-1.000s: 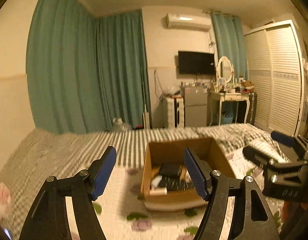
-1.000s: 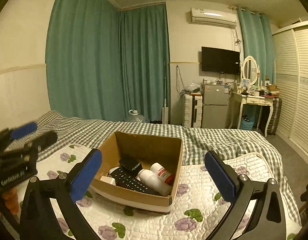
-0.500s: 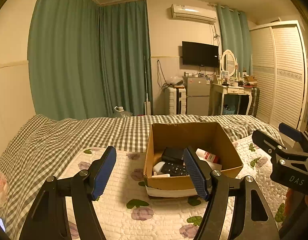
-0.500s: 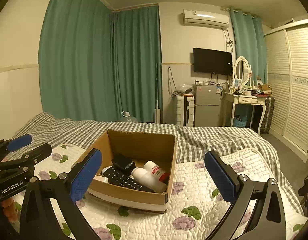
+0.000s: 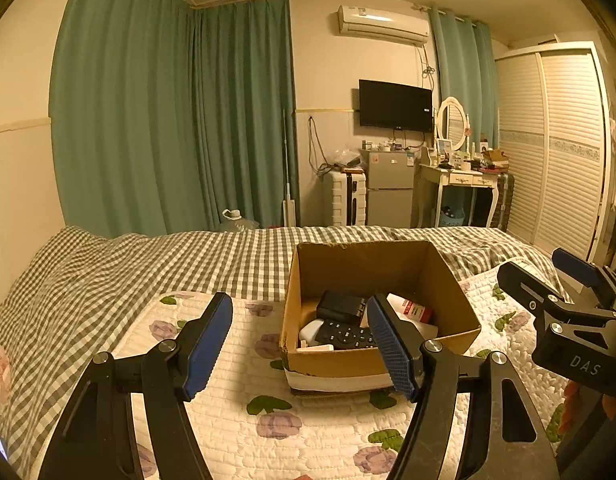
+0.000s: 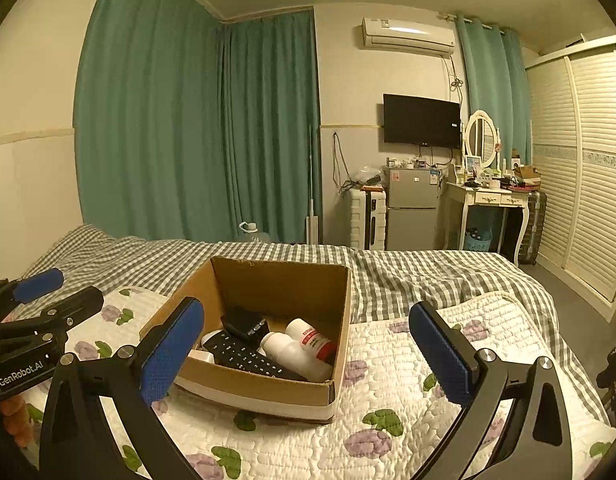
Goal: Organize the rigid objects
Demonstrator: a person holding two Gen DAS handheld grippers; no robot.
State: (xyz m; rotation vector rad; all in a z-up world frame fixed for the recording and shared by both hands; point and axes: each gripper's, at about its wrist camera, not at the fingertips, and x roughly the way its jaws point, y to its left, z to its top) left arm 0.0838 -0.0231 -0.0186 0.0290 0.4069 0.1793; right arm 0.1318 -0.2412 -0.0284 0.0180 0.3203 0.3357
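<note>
Both our left gripper (image 5: 300,344) and right gripper (image 6: 308,356) hang wide open and empty over the cardboard box (image 6: 268,284) on the quilt, where the black remote (image 6: 244,356) looks light, stiff, best pinched across its narrow sides.

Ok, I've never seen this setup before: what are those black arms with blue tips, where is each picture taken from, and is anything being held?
There is no robot here. A person holds two hand-held grippers, and each carries a camera looking out between its own blue-padded jaws. One picture is from the left gripper, the other from the right gripper; each also shows its partner at the edge. Both stand open and hold nothing. Ahead, on a floral quilt spread over a checked bed, sits an open cardboard box. Inside lie a black remote, a small black box, white bottles and a few small white items I cannot identify.
</note>
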